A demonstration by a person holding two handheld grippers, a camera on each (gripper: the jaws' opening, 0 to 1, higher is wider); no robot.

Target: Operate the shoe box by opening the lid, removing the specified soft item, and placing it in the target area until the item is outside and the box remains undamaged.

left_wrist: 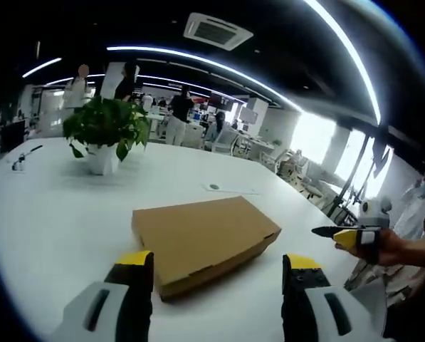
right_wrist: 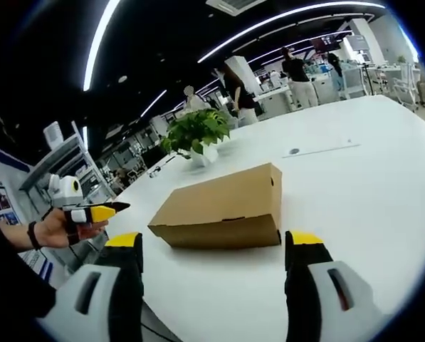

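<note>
A brown cardboard shoe box (left_wrist: pixel 205 239) lies flat on the white table (left_wrist: pixel 55 214) with its lid down. My left gripper (left_wrist: pixel 219 260) is open just in front of it, its yellow-tipped jaws spread wider than the box's near corner and touching nothing. From the other side, the box (right_wrist: pixel 223 206) sits ahead of my right gripper (right_wrist: pixel 213 239), also open and holding nothing. A hand holds the right gripper (left_wrist: pixel 337 233) off the table's edge. The left gripper (right_wrist: pixel 102 209) shows side-on at the left, held in a hand. The soft item is hidden.
A potted green plant (left_wrist: pixel 105 128) (right_wrist: pixel 196 132) stands behind the box. A flat sheet with a small round mark (left_wrist: pixel 226 189) (right_wrist: pixel 319 149) lies farther back. A small dark object (left_wrist: pixel 23 158) rests at the table's far left. People stand among desks in the background.
</note>
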